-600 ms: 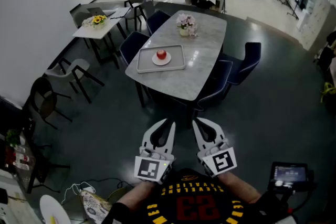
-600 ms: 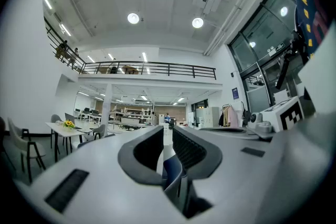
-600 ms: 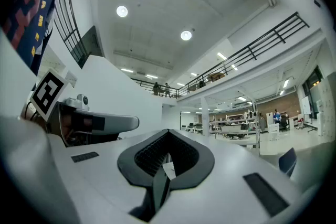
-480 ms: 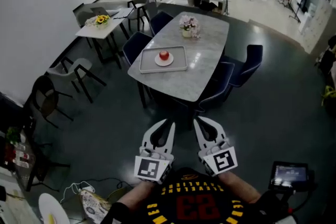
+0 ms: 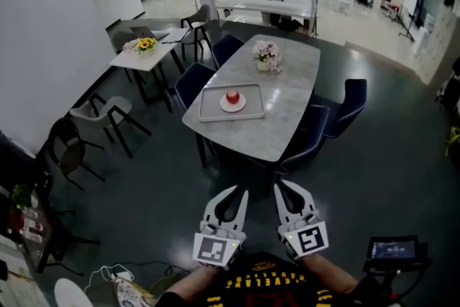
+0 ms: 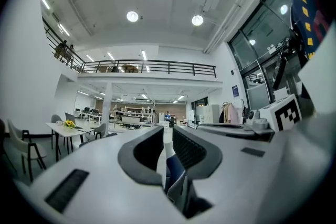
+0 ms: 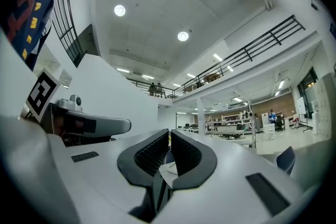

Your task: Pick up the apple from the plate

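A red apple (image 5: 232,95) sits on a small white plate (image 5: 232,105) in a grey tray (image 5: 208,111), near the front end of a long marble table (image 5: 284,104) across the room. My left gripper (image 5: 239,191) and right gripper (image 5: 282,186) hang side by side at the bottom of the head view, far short of the table and pointing towards it. Both are shut with nothing between the jaws. The left gripper view (image 6: 168,131) and the right gripper view (image 7: 169,134) look out over the hall; the apple does not show in either.
Dark blue chairs (image 5: 192,80) stand round the table, and a vase of flowers (image 5: 265,54) is behind the tray. A small white table with yellow flowers (image 5: 146,45) and grey chairs (image 5: 100,113) are at the left. A screen (image 5: 392,250) is low at the right.
The table with the tray and apple has come lower and a little nearer in the head view. Both grippers sit slightly lower in the frame, still shut.
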Motion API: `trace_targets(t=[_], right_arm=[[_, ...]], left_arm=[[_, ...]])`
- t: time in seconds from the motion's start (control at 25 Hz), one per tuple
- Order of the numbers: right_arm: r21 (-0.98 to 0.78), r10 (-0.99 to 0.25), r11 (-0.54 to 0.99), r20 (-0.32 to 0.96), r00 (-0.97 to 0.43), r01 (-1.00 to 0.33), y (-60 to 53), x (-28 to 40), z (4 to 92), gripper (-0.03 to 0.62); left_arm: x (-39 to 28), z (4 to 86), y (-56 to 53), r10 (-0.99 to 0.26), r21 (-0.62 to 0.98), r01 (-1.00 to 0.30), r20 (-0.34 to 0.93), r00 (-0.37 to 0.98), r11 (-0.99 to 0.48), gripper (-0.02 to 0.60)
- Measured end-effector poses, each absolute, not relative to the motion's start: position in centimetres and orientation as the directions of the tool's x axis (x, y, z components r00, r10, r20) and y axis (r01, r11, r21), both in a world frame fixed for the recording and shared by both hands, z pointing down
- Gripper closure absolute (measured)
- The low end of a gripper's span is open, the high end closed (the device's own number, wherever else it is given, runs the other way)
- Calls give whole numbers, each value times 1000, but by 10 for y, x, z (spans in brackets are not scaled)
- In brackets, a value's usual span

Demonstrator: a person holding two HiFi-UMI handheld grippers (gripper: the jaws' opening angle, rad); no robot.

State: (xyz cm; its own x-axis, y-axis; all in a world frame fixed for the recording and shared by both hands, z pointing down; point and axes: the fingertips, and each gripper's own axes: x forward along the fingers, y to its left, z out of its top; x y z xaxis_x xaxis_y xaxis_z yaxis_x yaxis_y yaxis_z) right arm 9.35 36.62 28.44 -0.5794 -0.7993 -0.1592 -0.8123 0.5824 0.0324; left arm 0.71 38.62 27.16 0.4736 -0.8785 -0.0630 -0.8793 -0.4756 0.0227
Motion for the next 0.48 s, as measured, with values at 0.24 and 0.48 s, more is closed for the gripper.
trace_targets(t=[0.24,0.48], right_arm=[[-13,-828,549,-141,-542,-836,335,87,290,588],[-32,-836,544,-107,-538,-839,296,55,303,588]], left_arm=[[-12,282,357,-884,58,-883,-60,463,-466,526],[-46,301,325,-883,92,-878,-28,468,-469,526]])
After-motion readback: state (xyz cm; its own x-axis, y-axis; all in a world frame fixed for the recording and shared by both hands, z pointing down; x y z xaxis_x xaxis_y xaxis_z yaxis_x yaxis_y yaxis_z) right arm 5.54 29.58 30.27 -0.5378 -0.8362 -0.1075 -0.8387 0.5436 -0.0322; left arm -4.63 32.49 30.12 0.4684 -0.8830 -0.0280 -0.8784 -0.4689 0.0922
